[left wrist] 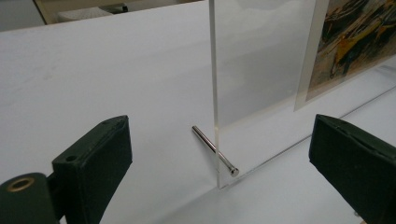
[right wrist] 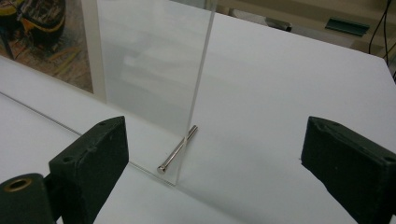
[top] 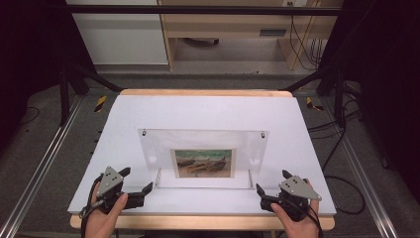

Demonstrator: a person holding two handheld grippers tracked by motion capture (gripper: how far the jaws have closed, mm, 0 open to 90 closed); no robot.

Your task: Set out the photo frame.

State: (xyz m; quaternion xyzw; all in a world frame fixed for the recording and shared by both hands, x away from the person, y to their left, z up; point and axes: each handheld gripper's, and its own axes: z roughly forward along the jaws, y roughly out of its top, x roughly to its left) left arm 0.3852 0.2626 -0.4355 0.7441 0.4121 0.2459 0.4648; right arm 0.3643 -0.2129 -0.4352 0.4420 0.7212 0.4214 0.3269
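Your left tool [top: 137, 182] sat near the front left corner of the white tabletop [top: 208, 111], low over the surface, with your hand wrapped around its black body. Its jaws were spread wide and gripped nothing. In the left gripper view the two black padded jaws stood well apart, and between them, farther off, lay the left edge of the clear acrylic picture frame [left wrist: 261, 79] with a thin silver metal pin [left wrist: 215, 150] poking through its lower corner and resting on the tabletop. Neither jaw touched the frame or the pin.

The clear acrylic picture frame [top: 203, 156] stood upright in the middle of the tabletop, between your two tools, leaning slightly back on its pins. Inside it sat a small painted print of boats in green, brown and yellow tones [top: 203, 162], placed low and centred in the pane.

Your right tool [top: 272, 183] rested near the front right corner of the tabletop, just off the frame's right lower corner. Its jaws were also fully released, empty, and wide apart. In the right gripper view the frame's right edge [right wrist: 154, 70] rose between the jaws farther off, with a second silver metal pin [right wrist: 177, 149] through its lower corner, apart from both jaws.
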